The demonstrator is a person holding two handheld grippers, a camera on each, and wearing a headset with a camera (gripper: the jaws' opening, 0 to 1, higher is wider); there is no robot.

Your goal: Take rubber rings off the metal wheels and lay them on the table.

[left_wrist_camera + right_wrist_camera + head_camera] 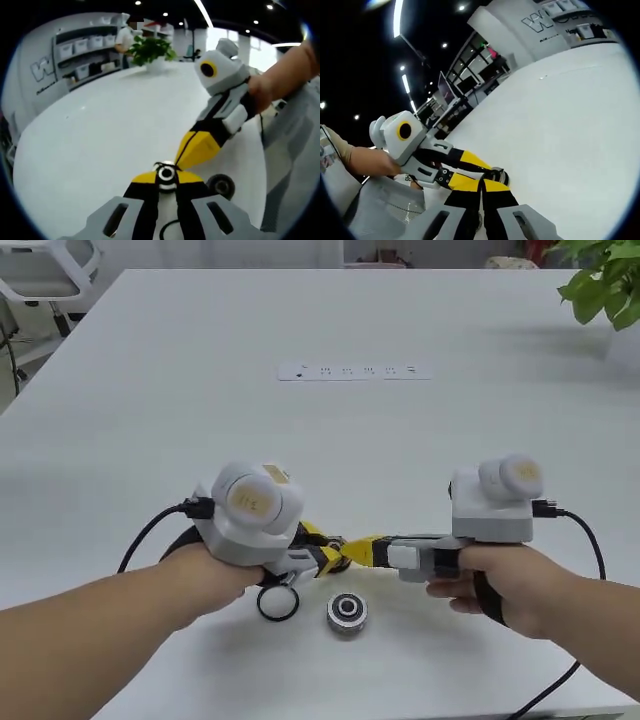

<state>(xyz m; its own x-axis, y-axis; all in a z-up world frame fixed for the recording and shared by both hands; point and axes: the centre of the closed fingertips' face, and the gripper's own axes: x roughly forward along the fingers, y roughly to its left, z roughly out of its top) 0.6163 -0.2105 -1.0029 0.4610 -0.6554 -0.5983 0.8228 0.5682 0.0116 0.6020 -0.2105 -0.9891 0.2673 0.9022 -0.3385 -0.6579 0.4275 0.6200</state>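
My left gripper (335, 552) is shut on a small metal wheel (166, 175) with a black rubber ring, held just above the white table (300, 440). My right gripper (353, 550) comes in from the right, and its yellow tips (186, 152) are shut on the ring at the wheel's top edge. In the right gripper view my right gripper (481, 183) meets the left gripper (491, 175) at the wheel (499, 175). A loose black rubber ring (260, 602) lies flat on the table below the left gripper. Beside it lies a second wheel (347, 611), also seen past my left jaws (220, 185).
A white power strip (355, 371) is set into the table's middle. A potted plant (605, 280) stands at the far right corner and a chair (50, 270) beyond the far left. Black cables (150, 530) trail from both grippers. The table's near edge lies just below the wheel.
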